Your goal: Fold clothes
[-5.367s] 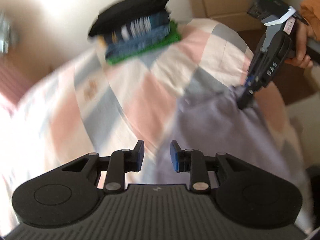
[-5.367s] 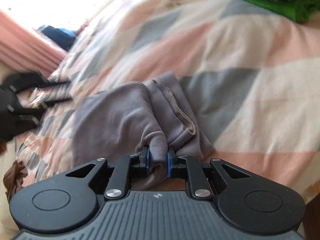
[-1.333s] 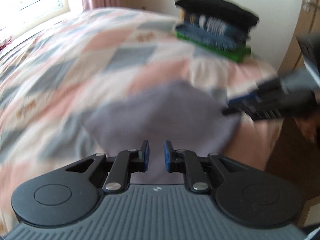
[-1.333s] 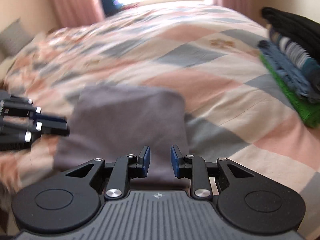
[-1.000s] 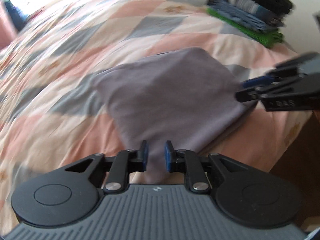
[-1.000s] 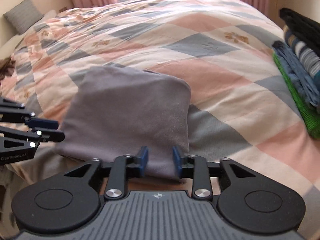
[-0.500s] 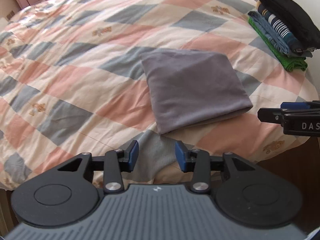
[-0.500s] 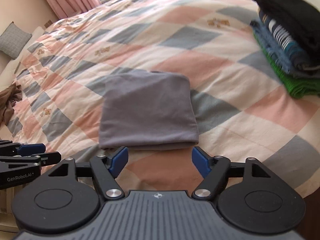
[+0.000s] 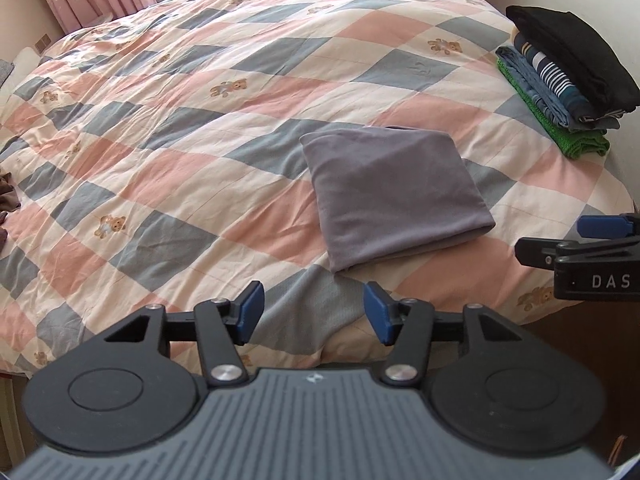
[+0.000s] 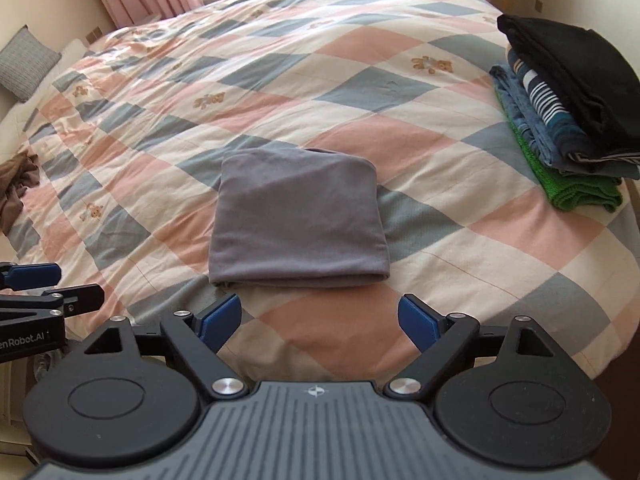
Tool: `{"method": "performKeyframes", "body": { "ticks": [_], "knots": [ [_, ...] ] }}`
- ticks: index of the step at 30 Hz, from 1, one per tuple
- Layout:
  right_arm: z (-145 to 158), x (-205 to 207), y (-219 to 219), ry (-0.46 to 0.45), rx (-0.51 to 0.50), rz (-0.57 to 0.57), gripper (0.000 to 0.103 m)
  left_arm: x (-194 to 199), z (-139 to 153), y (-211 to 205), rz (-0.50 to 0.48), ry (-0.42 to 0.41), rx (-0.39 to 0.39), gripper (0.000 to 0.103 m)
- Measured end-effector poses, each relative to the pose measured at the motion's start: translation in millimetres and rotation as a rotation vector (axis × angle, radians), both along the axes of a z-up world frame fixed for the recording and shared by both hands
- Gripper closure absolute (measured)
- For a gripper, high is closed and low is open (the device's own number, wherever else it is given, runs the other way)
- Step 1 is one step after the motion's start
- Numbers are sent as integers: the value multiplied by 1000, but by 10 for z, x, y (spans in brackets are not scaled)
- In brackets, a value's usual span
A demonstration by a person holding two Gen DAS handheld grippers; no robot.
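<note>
The grey garment lies folded into a flat, nearly square packet on the checked quilt, near the bed's foot edge and just ahead of both tools. Five seconds ago it was a loose heap with a bunch of it pinched in the right gripper; a second ago both grippers sat low over its near hem, fingers close together. Now both have let go and drawn back: the left gripper and the right gripper hover clear of the cloth, each with its blue fingers spread wide and nothing between them. I read that as this piece being finished, since it lies as the task wants it. In the right wrist view the packet is only slightly longer than wide, its long axis running away from the camera toward the head of the bed, its thick rolled fold facing the foot edge and its thinner edges at the far side. Well apart to the right stands a stack of folded clothes, black on top, striped blue beneath, green at the bottom. A crumpled brown garment lies at the far left edge of the bed, likely awaiting folding.
</note>
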State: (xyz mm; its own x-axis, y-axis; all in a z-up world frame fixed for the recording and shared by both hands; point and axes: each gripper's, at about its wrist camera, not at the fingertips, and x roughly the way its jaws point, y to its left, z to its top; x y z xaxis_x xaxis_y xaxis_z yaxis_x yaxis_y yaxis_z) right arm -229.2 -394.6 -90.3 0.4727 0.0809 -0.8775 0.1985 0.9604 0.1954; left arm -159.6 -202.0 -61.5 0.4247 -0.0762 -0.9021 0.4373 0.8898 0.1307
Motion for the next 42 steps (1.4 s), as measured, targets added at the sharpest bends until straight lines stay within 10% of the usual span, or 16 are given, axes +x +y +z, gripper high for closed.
{"method": "performKeyframes", "body": {
  "ticks": [42],
  "knots": [
    [-163, 296, 67, 103, -47, -22, 9, 396, -347, 84, -28, 119, -38, 41]
  ]
}}
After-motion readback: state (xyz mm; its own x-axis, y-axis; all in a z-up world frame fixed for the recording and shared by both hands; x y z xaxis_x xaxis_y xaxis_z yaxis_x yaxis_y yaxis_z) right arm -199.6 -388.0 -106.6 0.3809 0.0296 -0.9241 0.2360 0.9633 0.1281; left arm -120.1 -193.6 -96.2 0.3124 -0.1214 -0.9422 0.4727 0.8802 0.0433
